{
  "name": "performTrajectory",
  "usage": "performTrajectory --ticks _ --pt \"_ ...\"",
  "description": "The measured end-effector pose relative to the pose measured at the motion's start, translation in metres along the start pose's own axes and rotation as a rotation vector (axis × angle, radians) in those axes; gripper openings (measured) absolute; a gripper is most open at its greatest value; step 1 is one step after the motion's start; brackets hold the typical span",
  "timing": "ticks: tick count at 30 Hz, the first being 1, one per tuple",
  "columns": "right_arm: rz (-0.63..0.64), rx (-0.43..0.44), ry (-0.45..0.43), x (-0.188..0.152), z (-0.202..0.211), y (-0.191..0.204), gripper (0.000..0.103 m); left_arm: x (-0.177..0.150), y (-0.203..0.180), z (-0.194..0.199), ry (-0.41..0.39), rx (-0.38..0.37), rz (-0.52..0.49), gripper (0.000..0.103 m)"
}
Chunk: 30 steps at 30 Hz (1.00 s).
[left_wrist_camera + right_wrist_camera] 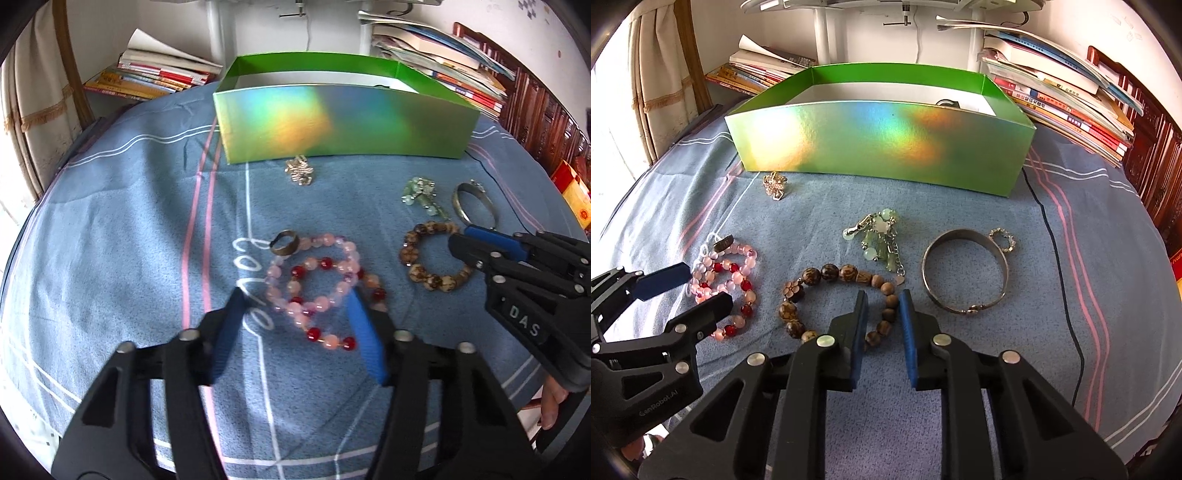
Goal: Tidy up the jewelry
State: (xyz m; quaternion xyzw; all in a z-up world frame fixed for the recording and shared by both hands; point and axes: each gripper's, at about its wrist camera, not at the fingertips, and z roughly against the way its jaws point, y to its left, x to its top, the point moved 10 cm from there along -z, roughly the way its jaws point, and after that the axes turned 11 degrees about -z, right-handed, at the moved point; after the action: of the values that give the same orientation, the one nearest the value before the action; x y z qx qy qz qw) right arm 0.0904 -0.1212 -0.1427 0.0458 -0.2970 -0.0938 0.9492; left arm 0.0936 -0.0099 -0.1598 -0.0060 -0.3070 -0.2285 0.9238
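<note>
left claw (pixel 295 328) half spread, straddling the pink and red bead bracelets (pixel 317 291); pads not pressing yet as far as i can see, so nothing held. right claw (pixel 882 321) narrow, pads on either side of the strand of the brown wooden bead bracelet (pixel 834 302) at its near-right arc; looks like a pinch, but i can't confirm firm contact. landmark is the green box (pixel 882 147), open top, glossy holographic card with a white inside. progress is early: one dark item shows at the box's far right inside corner, can't tell what it is, and nearly everything else sits on the blue striped sheet (pixel 1071 369) in front of the box. just beside the box's front wall, toward its left end: a small rhinestone brooch (pixel 775 186), sparkly and knotted. further out from the front wall, around centre: a pale green bead and chain piece (pixel 882 240), glassy. out from the right end: a plain metal bangle (pixel 964 273), smooth, hinged clasp, with a small crystal ring (pixel 1003 239) touching its rim. by the pink beads, on the box side: a dull brass band ring (pixel 284 242). pink beads are translucent and round, the reds glossy; wooden beads are mottled, one carved like a flower. left to do: all of the above into the box.
</note>
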Motion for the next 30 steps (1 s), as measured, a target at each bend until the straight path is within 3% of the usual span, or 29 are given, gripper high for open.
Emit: performTrajectory --ticks 5,15,22,30 --pt "-0.003 -0.008 0.015 0.000 0.000 -0.001 0.021 -0.003 -0.004 0.004 -0.007 -0.003 -0.007 0.043" --pt "0.050 -0.023 0.020 0.001 0.003 0.020 0.021 -0.010 0.000 0.009 -0.018 -0.022 -0.010 0.043" --pt "0.078 0.018 0.062 -0.002 -0.005 0.044 0.021 -0.013 0.009 0.009 -0.018 -0.024 -0.003 0.045" --pt "0.061 -0.001 0.064 0.000 -0.008 0.039 0.022 -0.011 0.013 0.006 -0.015 -0.014 -0.009 0.052"
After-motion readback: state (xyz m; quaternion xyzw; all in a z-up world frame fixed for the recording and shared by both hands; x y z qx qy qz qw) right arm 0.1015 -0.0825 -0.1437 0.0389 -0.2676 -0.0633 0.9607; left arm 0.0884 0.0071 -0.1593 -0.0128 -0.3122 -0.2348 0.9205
